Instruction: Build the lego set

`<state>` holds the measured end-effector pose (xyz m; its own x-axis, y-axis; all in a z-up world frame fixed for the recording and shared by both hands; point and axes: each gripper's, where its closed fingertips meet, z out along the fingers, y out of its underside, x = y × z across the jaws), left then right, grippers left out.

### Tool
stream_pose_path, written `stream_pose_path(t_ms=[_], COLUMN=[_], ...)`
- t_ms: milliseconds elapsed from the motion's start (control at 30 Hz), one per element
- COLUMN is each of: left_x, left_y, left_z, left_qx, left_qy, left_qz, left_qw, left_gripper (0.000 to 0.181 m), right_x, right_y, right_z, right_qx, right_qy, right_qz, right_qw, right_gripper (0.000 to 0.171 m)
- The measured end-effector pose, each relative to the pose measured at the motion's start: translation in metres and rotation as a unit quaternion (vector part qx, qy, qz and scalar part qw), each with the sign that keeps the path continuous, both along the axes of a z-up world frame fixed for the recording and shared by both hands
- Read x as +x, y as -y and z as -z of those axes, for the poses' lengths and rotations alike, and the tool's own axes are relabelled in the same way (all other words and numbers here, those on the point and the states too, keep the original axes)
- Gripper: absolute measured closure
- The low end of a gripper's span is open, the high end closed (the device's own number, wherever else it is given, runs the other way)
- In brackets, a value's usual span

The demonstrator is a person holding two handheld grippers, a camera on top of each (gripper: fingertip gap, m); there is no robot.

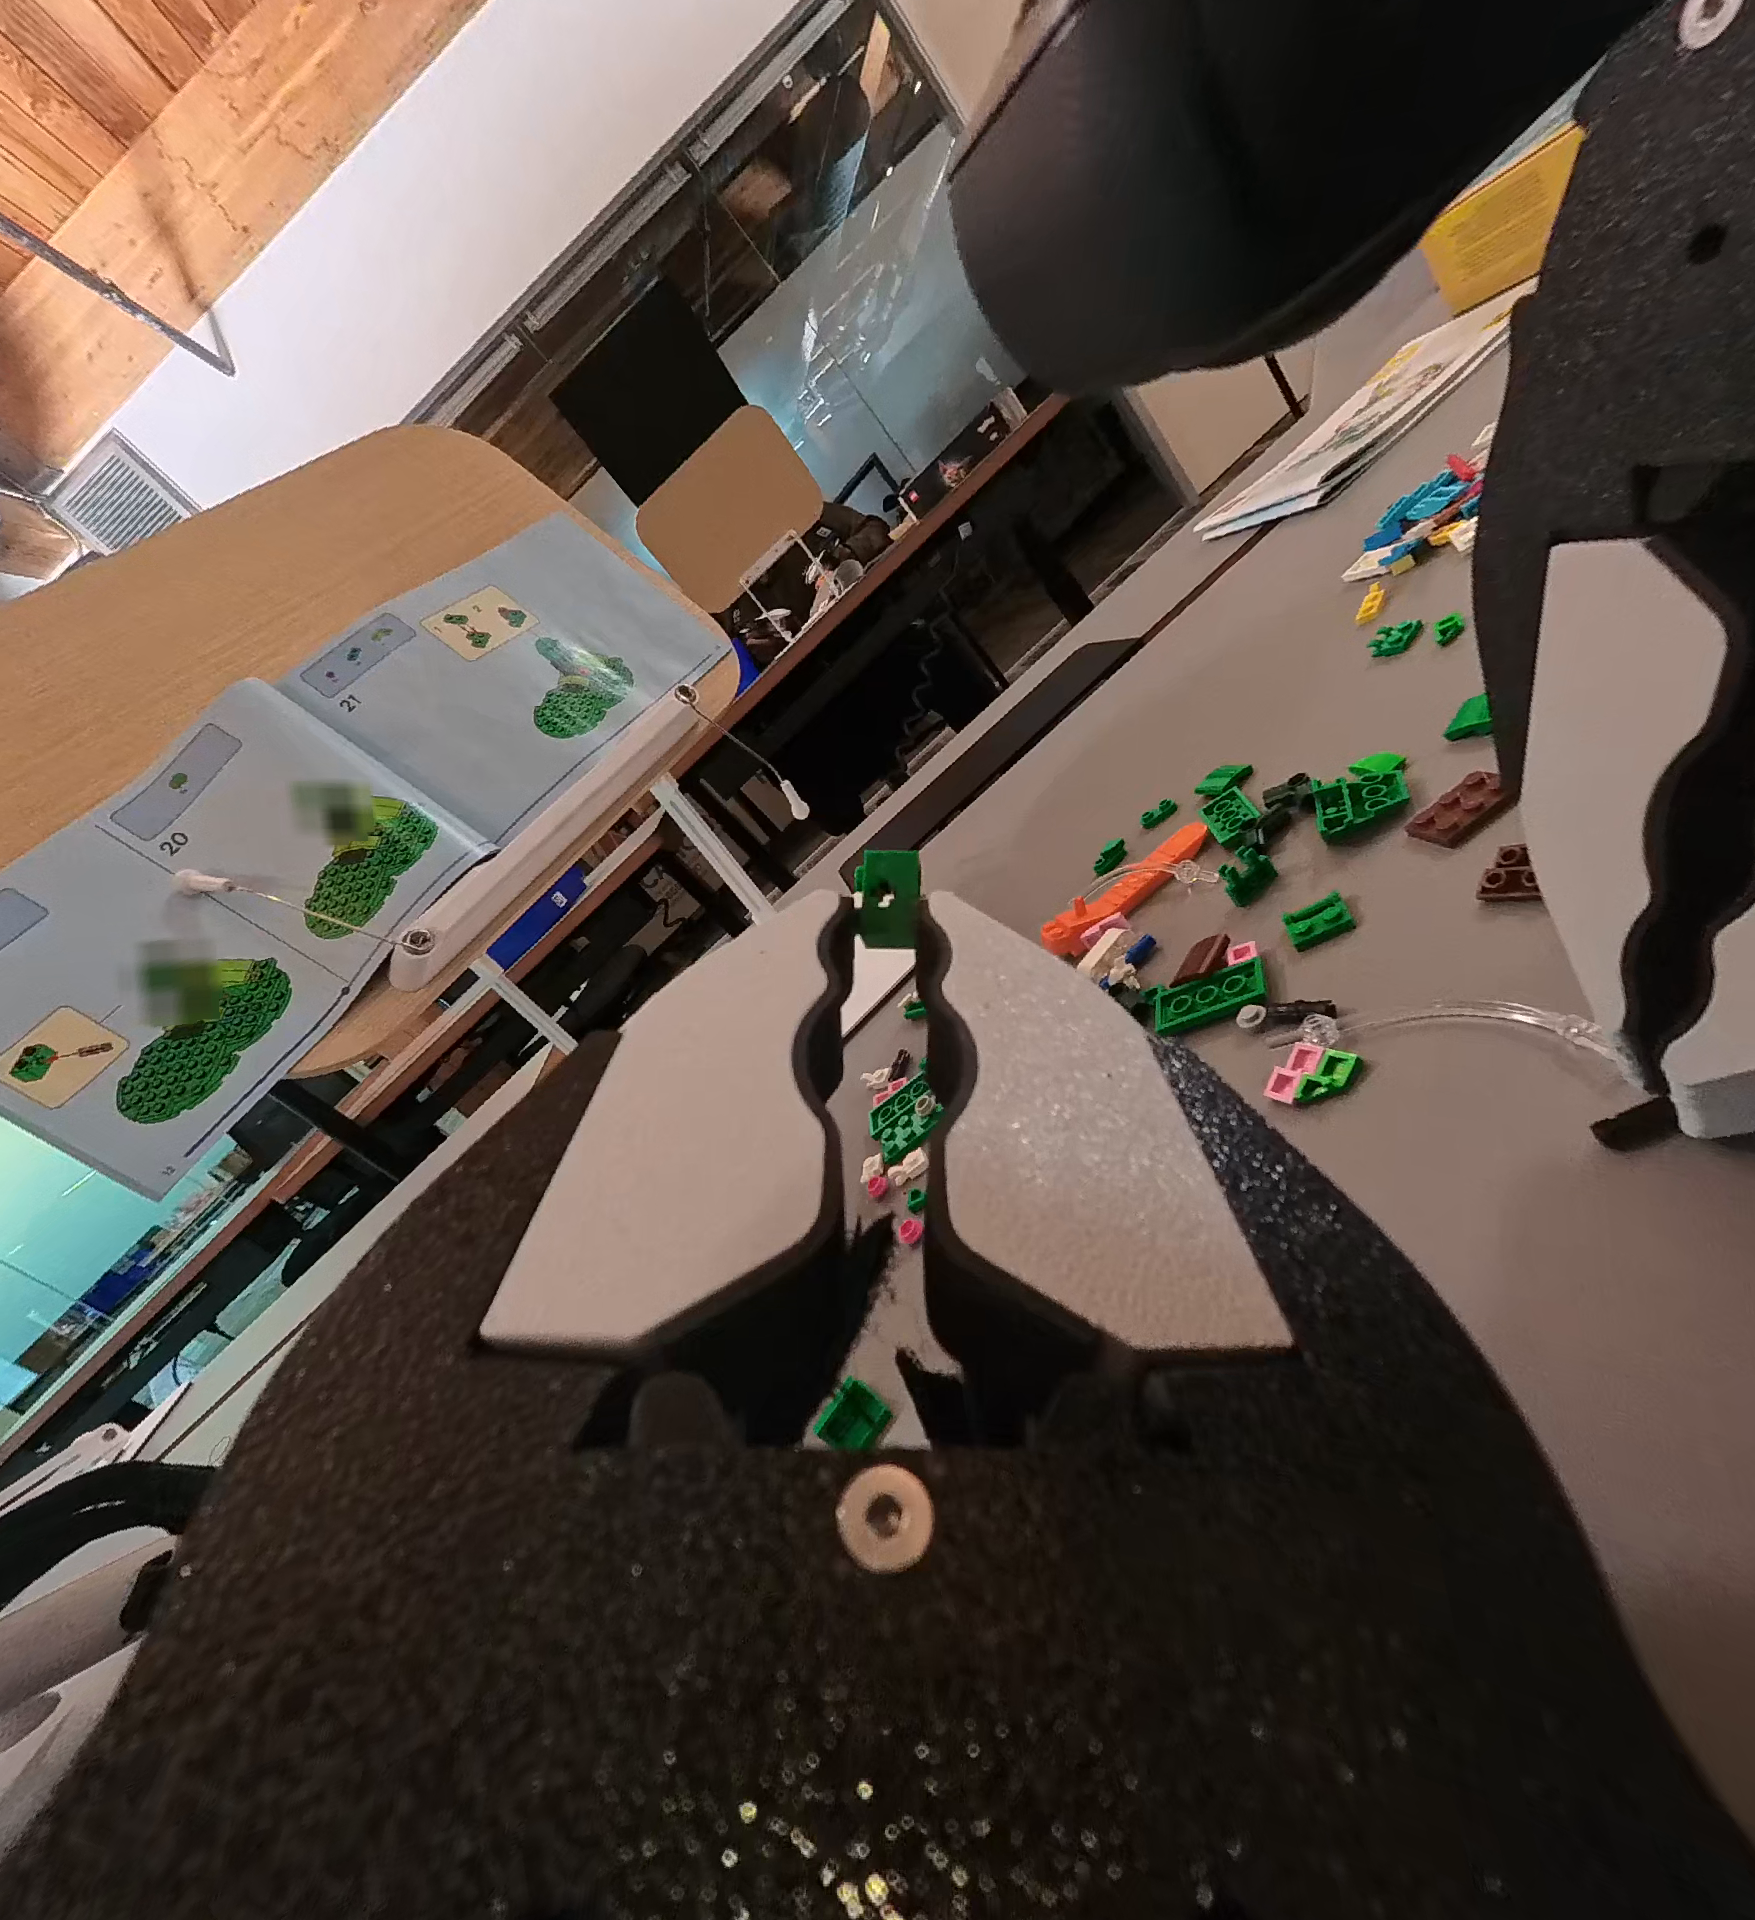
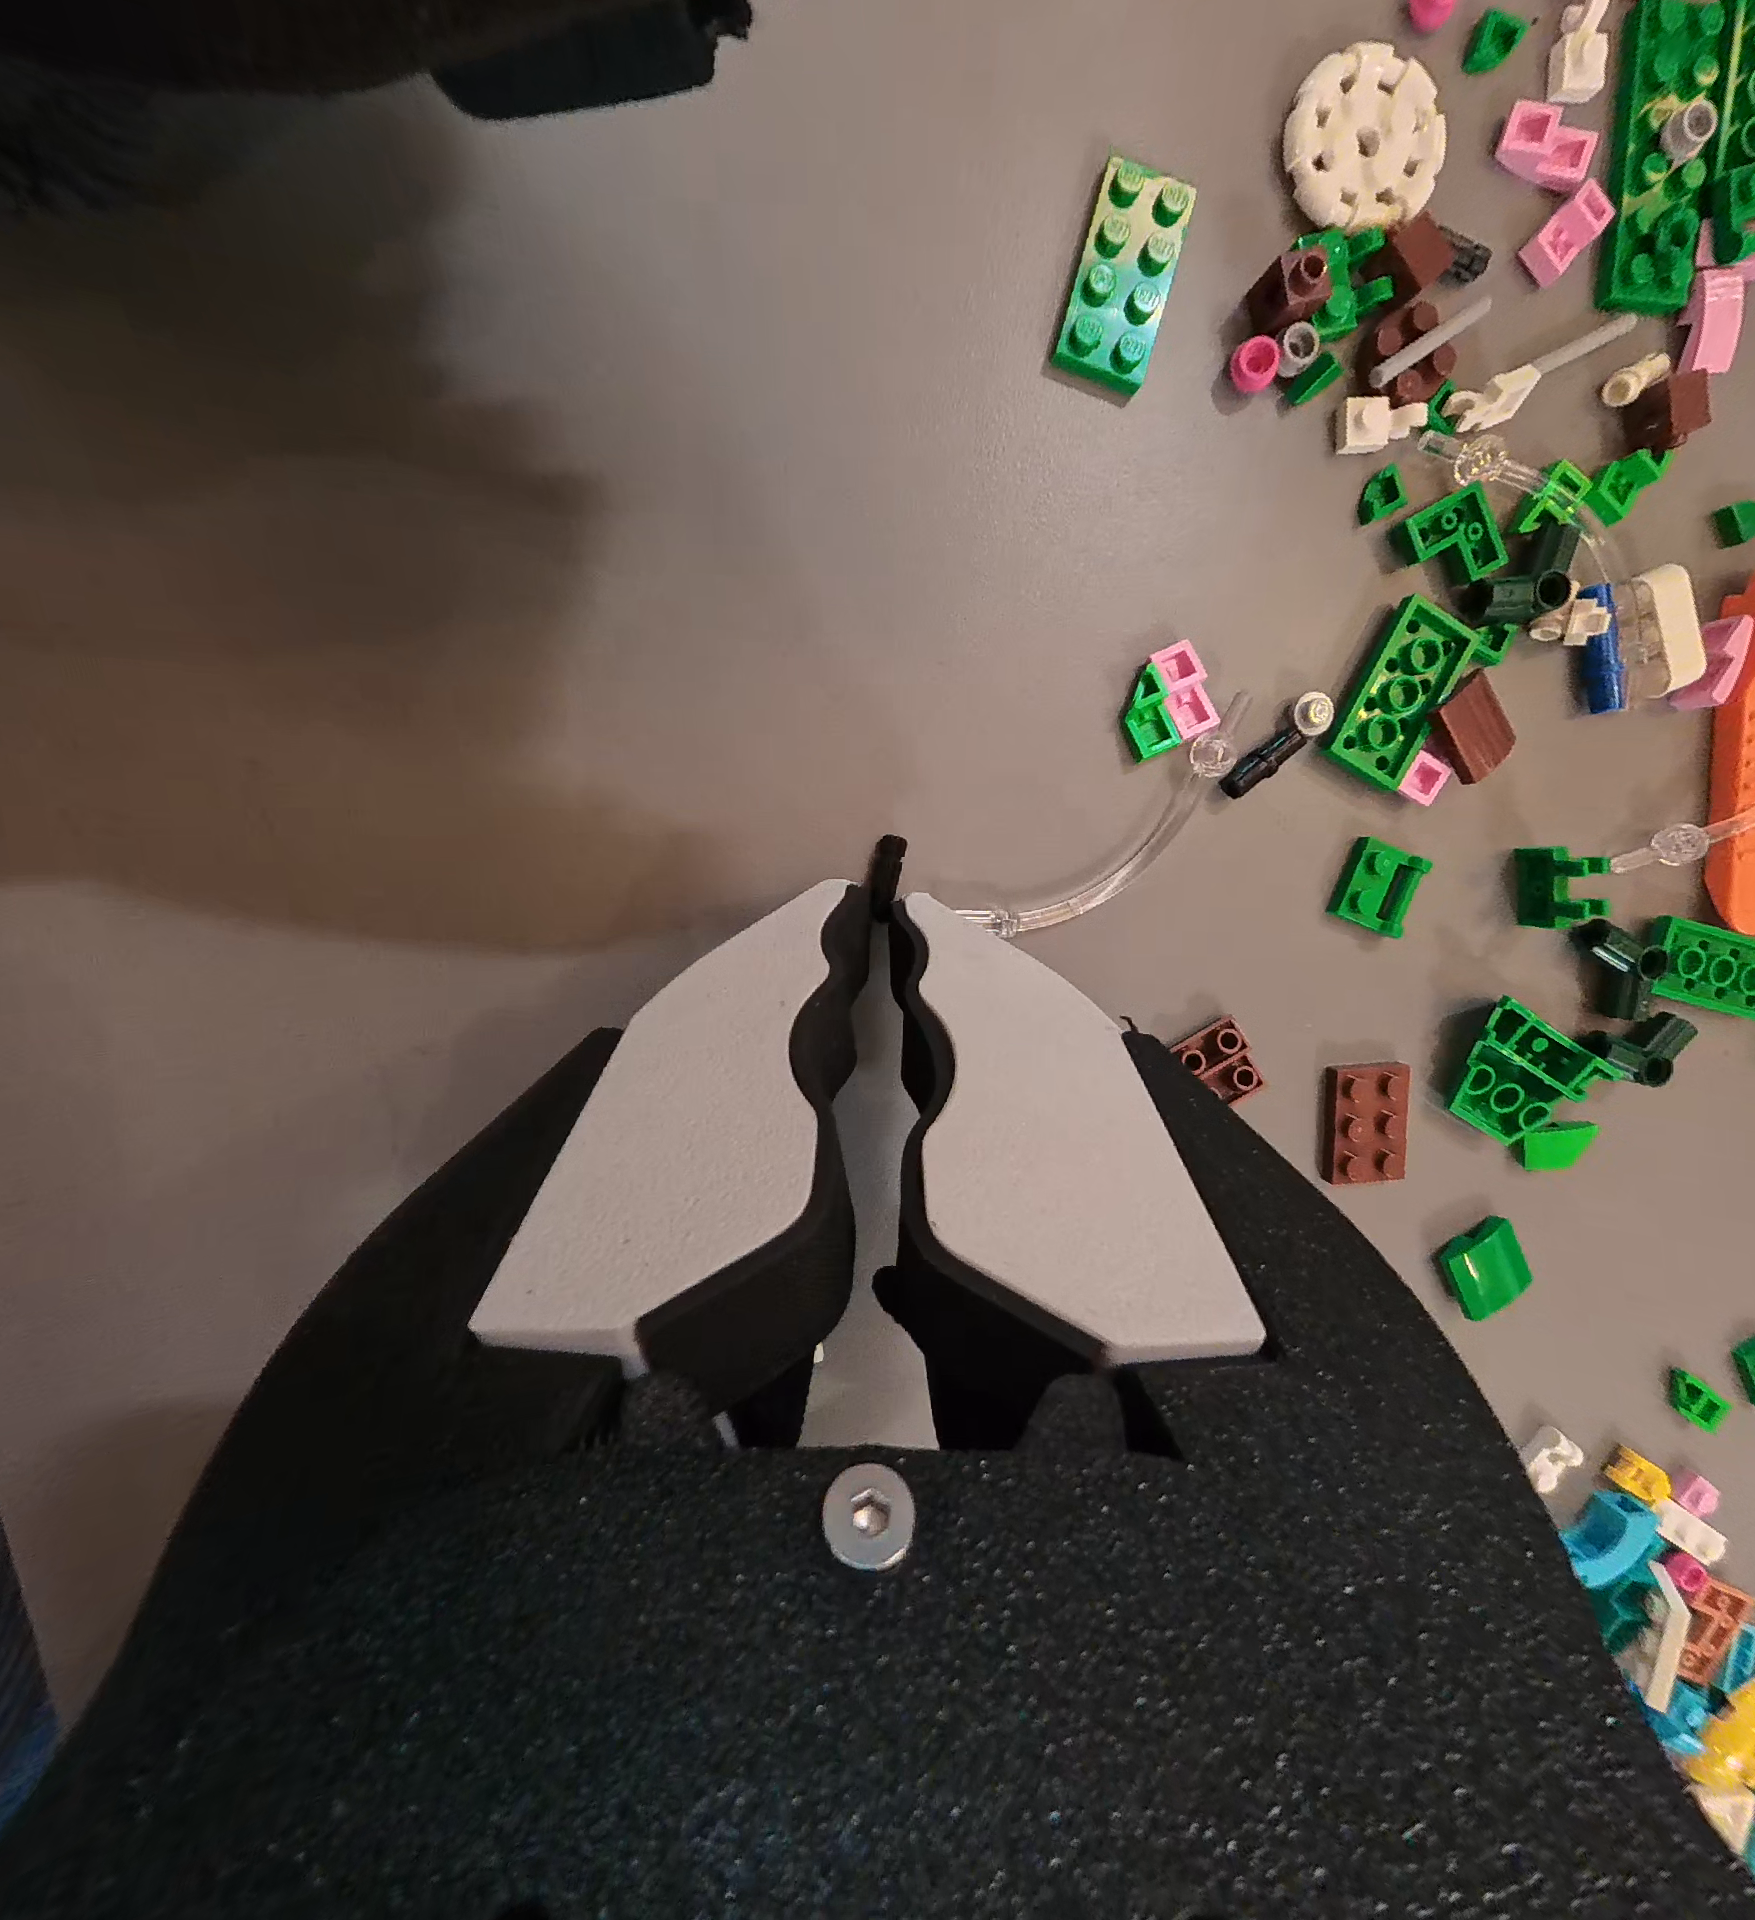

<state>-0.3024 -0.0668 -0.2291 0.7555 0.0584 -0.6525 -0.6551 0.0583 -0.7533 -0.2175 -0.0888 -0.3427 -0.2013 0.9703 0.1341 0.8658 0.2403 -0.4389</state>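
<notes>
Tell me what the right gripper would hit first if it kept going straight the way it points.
Likely only the bare grey tabletop. The right gripper, shut on a small black pin, points at open surface; the scattered bricks lie off to its right. Depth is unclear.

Grey table [image 2: 644, 520], wooden ceiling [image 1: 73, 125].
</notes>
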Motion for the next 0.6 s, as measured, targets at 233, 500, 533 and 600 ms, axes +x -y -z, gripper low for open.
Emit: stream_pose_path(t_ms=[233,500,533,600], left_x=[0.0008,0.0013,0.0014,0.0016], left_y=[-0.0010,-0.0020,-0.0021,-0.0021], left_z=[0.0022,0.0043,0.0043,0.0046], left_qx=[-0.006,-0.011,-0.011,-0.012], left_qy=[-0.004,-0.009,-0.010,-0.010], left_qz=[0.000,-0.001,-0.001,0.000], left_qw=[1.000,1.000,1.000,1.000], left_gripper=[0.171,0.171,0.171,0.171], right_x=[-0.0006,-0.0017,-0.0019,-0.0021], right_y=[-0.0003,-0.0003,-0.0003,-0.0001], right_z=[0.0000,0.0000,0.0000,0.0001], right_qx=[-0.006,-0.012,-0.013,-0.015], right_qy=[-0.003,-0.008,-0.009,-0.011], right_qz=[0.004,0.007,0.007,0.007], right_qw=[1.000,1.000,1.000,1.000], right_gripper=[0.168,0.168,0.168,0.168])
